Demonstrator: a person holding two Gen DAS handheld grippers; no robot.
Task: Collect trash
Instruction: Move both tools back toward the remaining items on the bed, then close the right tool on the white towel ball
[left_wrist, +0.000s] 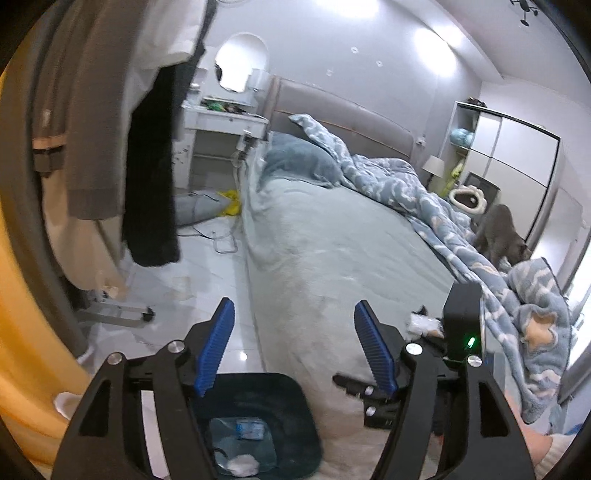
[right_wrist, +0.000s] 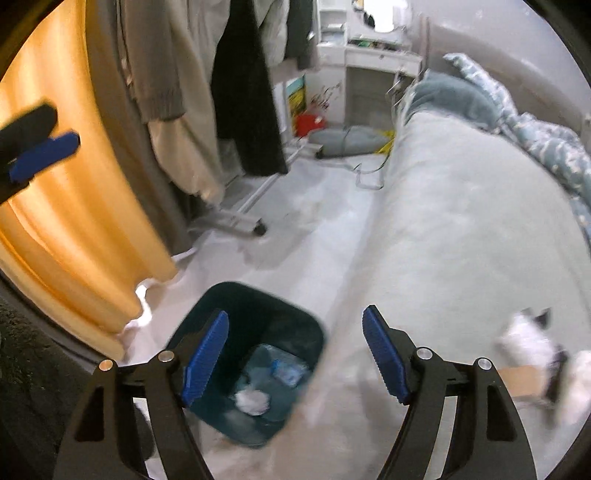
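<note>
Partly done, by the look of it. Nearest, in the bin (right_wrist: 255, 354) beside the bed (right_wrist: 461, 221): a white paper wad (right_wrist: 252, 401) and a clear plastic bottle (right_wrist: 284, 369) already dropped in. Right tool (right_wrist: 295, 354) above the bin's bed-side rim, tilted down, jaws wide, nothing between them. Left tool (left_wrist: 295, 347) also over the bin, angled less steeply toward the bed, jaws wide and empty too. Farther from the bin, on the bed: crumpled white scraps (right_wrist: 524, 343) with a dark bit, seemingly left to collect. Beyond, on the floor near the bed's head: something yellow (left_wrist: 231, 203), too blurred to call trash.
</note>
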